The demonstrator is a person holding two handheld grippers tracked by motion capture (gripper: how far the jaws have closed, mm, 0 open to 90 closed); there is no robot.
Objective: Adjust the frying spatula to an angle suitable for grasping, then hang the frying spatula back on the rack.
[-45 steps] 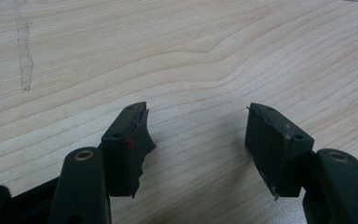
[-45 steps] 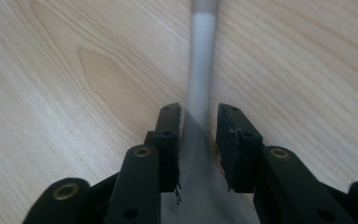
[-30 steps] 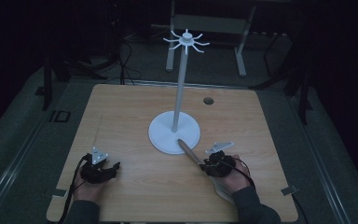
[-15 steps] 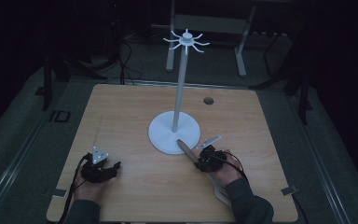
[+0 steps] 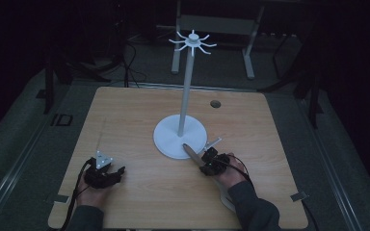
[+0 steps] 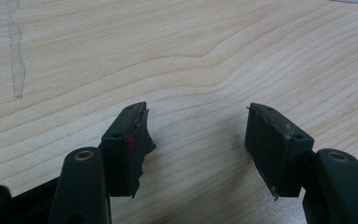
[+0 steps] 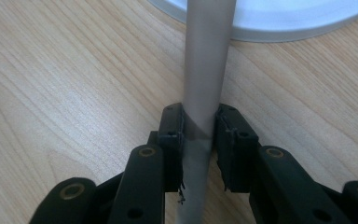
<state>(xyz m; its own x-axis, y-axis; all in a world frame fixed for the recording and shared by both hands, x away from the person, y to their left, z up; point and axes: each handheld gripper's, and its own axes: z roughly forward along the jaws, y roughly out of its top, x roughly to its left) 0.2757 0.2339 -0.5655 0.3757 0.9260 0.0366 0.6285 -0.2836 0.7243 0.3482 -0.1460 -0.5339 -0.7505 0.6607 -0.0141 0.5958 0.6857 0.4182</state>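
Near the front right of the pale wooden desk [image 5: 125, 110], the right tongs [image 5: 203, 160] have just been closing on a long grey spoon-like utensil [image 5: 192, 155], and their pads now pinch its flat handle from both sides, as the right gripper view [image 7: 199, 128] shows plainly. A second ago that hand sat a little farther right; it has slid in along the handle towards the bowl end, which lies on the rim of the white round base of the tall hook stand [image 5: 179, 140]. The utensil lies flat on the desk, not lifted. With the grip made, I'd judge the pick-up is ready to begin, probably to hang it on the hooks [image 5: 192, 41] up top. The left tongs [image 5: 118, 172] rest idle, wide open over bare wood [image 6: 198, 133].
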